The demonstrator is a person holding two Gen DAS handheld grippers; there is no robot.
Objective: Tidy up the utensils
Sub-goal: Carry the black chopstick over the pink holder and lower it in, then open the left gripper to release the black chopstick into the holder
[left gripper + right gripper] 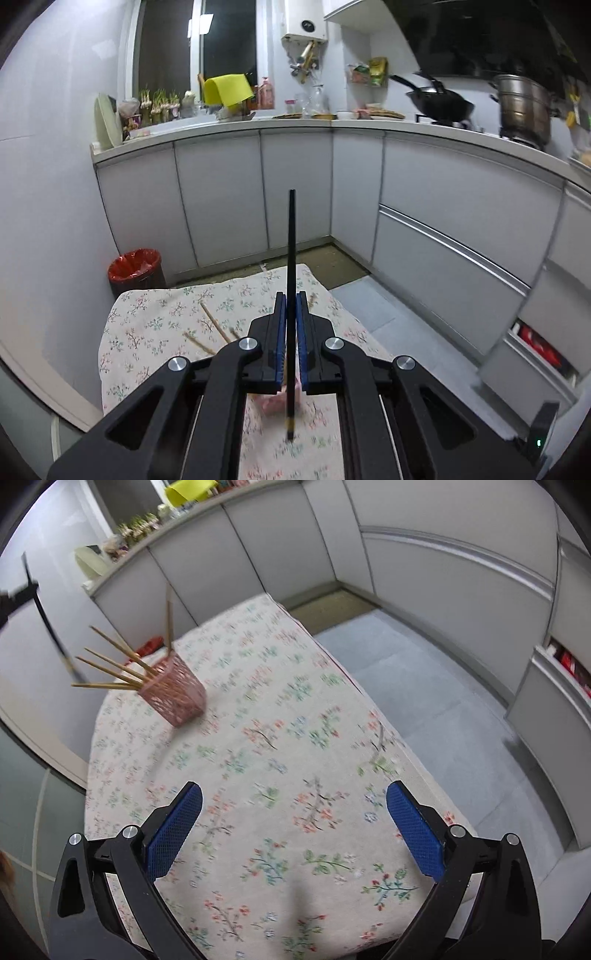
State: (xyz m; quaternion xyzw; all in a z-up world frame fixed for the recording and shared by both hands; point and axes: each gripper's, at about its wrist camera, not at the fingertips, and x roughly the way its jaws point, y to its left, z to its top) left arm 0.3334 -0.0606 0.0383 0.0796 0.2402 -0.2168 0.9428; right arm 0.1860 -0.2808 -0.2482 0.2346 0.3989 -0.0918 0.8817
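My left gripper is shut on a black chopstick, which stands nearly upright between the blue pads, its lower end over a pink holder just below the jaws. In the right wrist view the pink mesh holder stands on the floral table at the far left with several wooden chopsticks in it. The black chopstick hangs above and left of it. My right gripper is open and empty above the table's near part.
Wooden chopstick tips show past the left gripper. A red-lined bin stands on the floor beyond the table. White cabinets and a counter with dishes, a wok and a pot ring the room.
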